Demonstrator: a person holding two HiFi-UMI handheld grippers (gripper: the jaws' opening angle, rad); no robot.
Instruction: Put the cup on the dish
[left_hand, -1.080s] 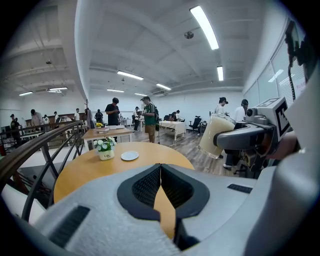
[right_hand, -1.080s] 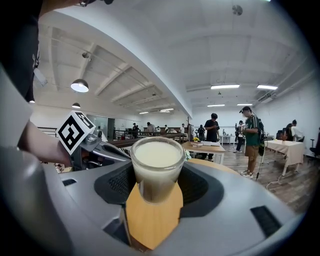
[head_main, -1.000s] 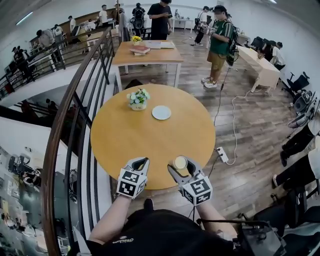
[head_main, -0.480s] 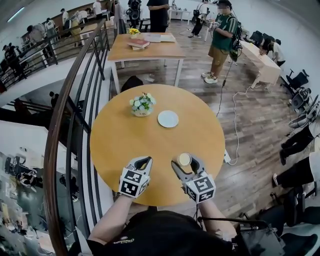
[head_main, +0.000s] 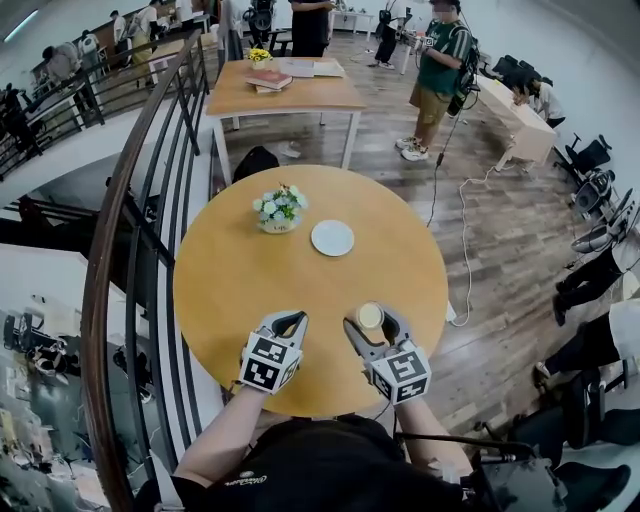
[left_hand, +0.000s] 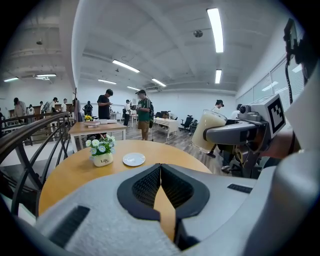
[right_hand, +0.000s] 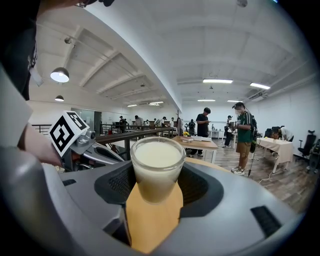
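A glass cup (head_main: 370, 316) of creamy liquid hangs over the near right part of the round wooden table (head_main: 240, 290). My right gripper (head_main: 372, 312) is shut on it. In the right gripper view the cup (right_hand: 156, 167) stands upright between the two pads of that gripper (right_hand: 156, 175). The white dish (head_main: 332, 238) lies empty on the table, farther out and slightly left of the cup. In the left gripper view the dish (left_hand: 134, 159) is ahead, and the cup (left_hand: 209, 131) is up at the right. My left gripper (head_main: 291, 318) is level with the right one, shut with nothing in it (left_hand: 161, 166).
A small pot of flowers (head_main: 279, 210) stands just left of the dish. A dark stair railing (head_main: 150, 230) curves along the table's left side. A rectangular table (head_main: 285, 90) and several people stand beyond. A power strip and cable (head_main: 447, 312) lie on the floor at the right.
Both grippers have moved forward from the table's near edge to farther over the tabletop, toward the dish. The cup stays held in the right gripper.
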